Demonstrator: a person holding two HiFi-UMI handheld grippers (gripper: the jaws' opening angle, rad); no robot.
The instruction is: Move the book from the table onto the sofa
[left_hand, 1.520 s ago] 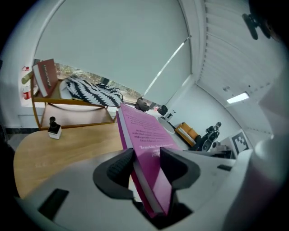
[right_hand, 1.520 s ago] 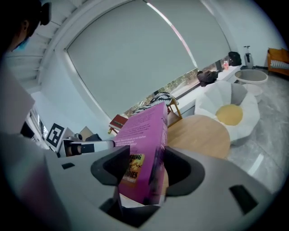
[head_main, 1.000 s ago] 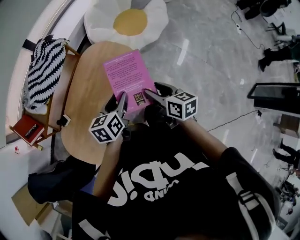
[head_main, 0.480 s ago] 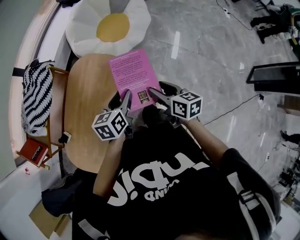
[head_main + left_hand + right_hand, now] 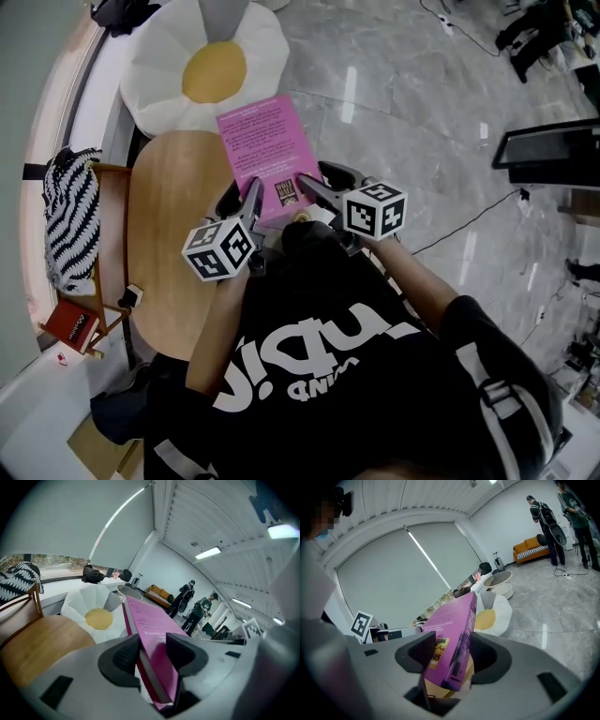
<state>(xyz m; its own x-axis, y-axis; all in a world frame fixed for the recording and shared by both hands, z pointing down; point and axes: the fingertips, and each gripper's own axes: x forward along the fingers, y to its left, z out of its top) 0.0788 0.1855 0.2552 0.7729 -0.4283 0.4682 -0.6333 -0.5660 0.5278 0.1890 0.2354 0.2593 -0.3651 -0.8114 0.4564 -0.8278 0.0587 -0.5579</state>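
A pink book (image 5: 265,150) is held up between both grippers, above the far edge of the round wooden table (image 5: 173,234). Its far end reaches toward the egg-shaped white and yellow sofa cushion (image 5: 206,70). My left gripper (image 5: 251,194) is shut on the book's near left edge, and the left gripper view shows the book (image 5: 150,625) pinched between the pads of that gripper (image 5: 152,651). My right gripper (image 5: 305,186) clamps the near right edge. In the right gripper view the book (image 5: 452,625) stands on edge in the grip of that gripper (image 5: 452,653).
A wooden chair (image 5: 111,246) with a zebra-striped cushion (image 5: 70,220) stands left of the table, with a red book (image 5: 73,325) below it. Grey marble floor (image 5: 412,103) lies to the right, with a black monitor (image 5: 553,155) and a cable. People stand far off by an orange couch (image 5: 532,548).
Both grippers have carried the pink book away from the table's middle toward the egg cushion, which now sits closer to the book's far end. The grip looks the same.
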